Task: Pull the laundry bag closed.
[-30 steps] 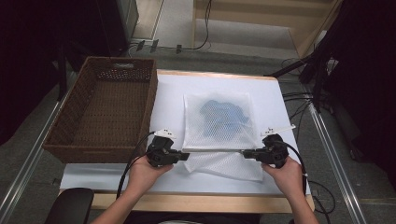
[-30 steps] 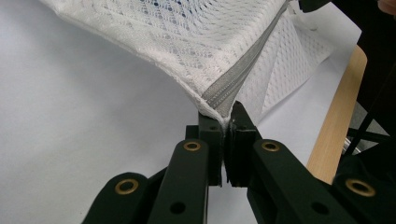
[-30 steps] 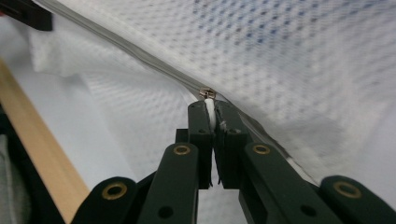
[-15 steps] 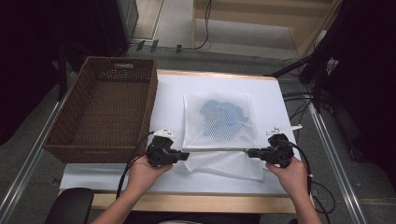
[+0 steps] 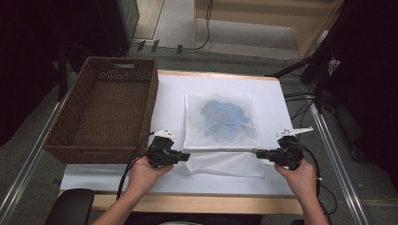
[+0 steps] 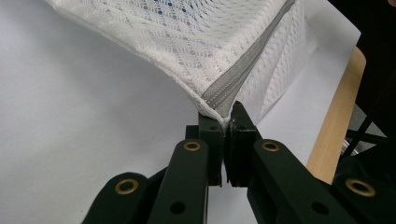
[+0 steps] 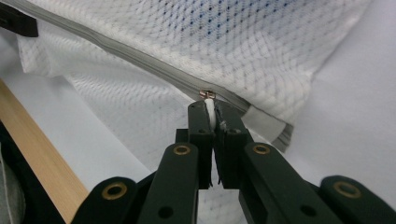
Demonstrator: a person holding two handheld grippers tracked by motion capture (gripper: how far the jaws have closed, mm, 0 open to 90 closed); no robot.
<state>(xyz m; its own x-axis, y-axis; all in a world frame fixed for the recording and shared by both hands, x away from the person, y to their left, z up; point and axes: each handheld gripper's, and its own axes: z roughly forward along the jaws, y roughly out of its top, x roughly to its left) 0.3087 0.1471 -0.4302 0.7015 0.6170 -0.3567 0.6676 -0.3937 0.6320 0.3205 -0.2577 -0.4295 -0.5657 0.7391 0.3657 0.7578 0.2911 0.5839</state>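
While our left gripper (image 6: 225, 128) has its jaws pressed together on the corner of the mesh bag (image 5: 220, 129) at the end of the grey zipper (image 6: 243, 70), our right gripper (image 7: 212, 114) pinches the white pull tab (image 7: 210, 111) of the slider near the opposite end. The zipper is stretched taut between our two hands. We judge the closing step to be at or near its end: the slider sits close to the bag's right corner, though we cannot tell whether a short stretch remains. The bag lies flat at the middle of the white-covered bench (image 5: 169, 98), with a blue cloth (image 5: 224, 112) inside. Next we would likely let go of the tab and lift the bag toward the wicker basket (image 5: 101, 110) on the left, clearing its tall rim. The wooden bench edge (image 5: 197, 202) runs near our hands; to the right there is open room.
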